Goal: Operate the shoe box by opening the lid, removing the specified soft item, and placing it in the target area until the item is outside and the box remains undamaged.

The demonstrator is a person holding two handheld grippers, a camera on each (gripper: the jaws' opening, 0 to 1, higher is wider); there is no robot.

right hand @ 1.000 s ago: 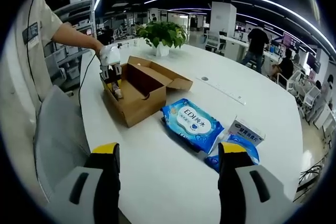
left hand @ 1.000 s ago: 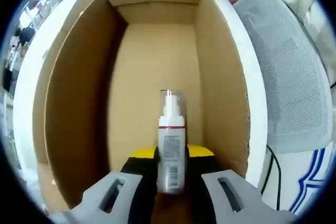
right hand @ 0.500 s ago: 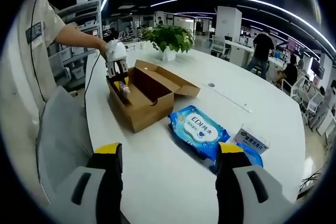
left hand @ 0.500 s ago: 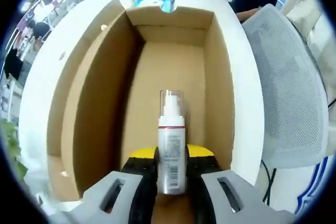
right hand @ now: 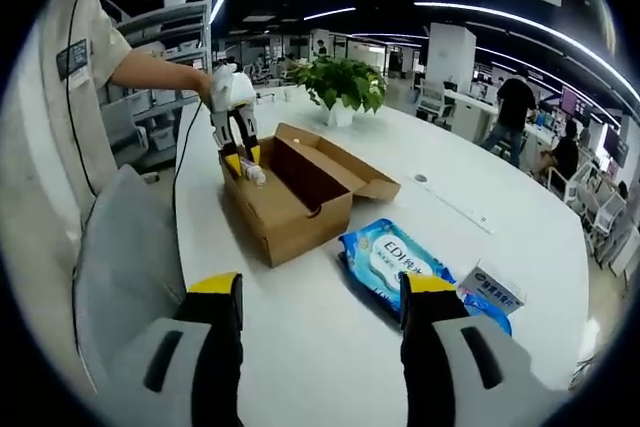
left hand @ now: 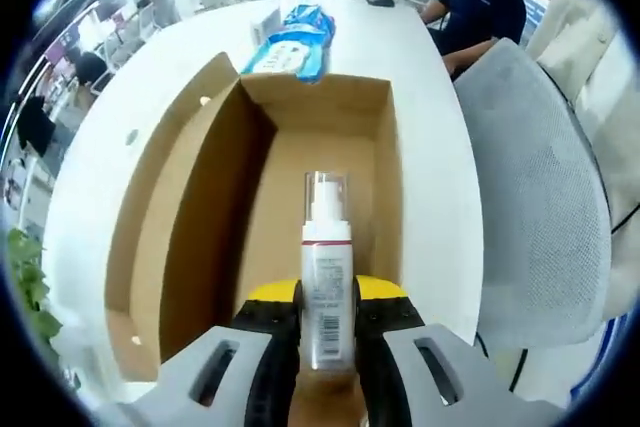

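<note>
A large white table [right hand: 330,347] carries everything here: 1 open cardboard shoe box [right hand: 290,202], 2 blue wet-wipe packs and 1 small white carton.

In the right gripper view, the shoe box sits near the table's left edge, its lid [right hand: 350,169] folded open toward the table's middle. 1 grey mesh chair [right hand: 115,277] stands just beside that left edge. 1 potted green plant [right hand: 345,82] stands near the far edge, well beyond the box. The larger wipes pack [right hand: 395,262] lies between the box and the right edge, with the small white carton [right hand: 490,287] just beside it and the second pack [right hand: 490,312] partly hidden under the carton.

In the left gripper view, looking down into the shoe box [left hand: 170,237], the same wipes pack [left hand: 290,42] lies past the box's far end, and the chair [left hand: 545,197] fills the side beyond the table edge.

1 spray bottle [left hand: 326,287], white with a clear cap and a red band, is held above the near end of the box floor. Its long axis runs along the box's length, cap pointing toward the far end wall.

The left gripper [left hand: 327,312] has its 2 yellow-tipped jaws closed against the bottle's lower body, 1 on each side. In the right gripper view it hangs over the box's left end, held by a person's hand [right hand: 205,87].

The right gripper [right hand: 320,292] hovers above bare table with its jaws spread wide, holding nothing.
</note>
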